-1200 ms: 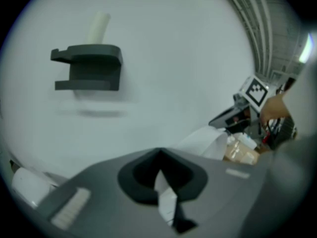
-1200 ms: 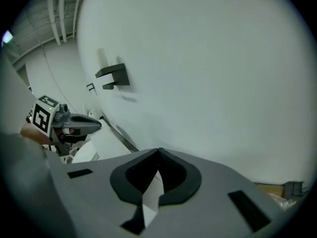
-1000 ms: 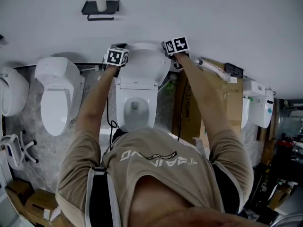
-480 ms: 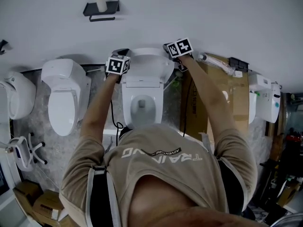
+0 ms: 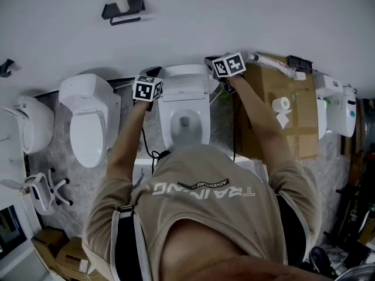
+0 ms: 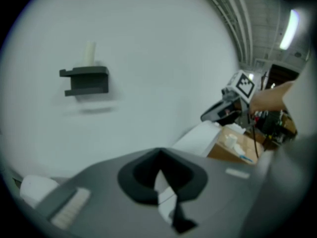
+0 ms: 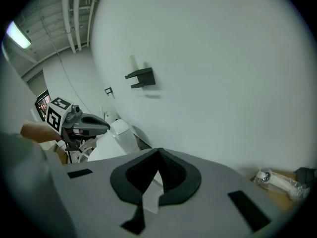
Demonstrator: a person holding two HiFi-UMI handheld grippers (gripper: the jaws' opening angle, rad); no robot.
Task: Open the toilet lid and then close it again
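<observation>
Left tongs (image 5: 153, 75), right tongs (image 5: 212, 63) each pinch opposite side edges of raised toilet lid (image 5: 184, 78), likely steadying it for lowering

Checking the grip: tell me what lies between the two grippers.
The raised toilet lid, clamped by left gripper and right gripper; the head view shows it.

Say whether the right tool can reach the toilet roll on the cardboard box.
Probably yes, once the right tool frees the toilet lid: the toilet roll lies uncovered on the cardboard box beside it.
</observation>
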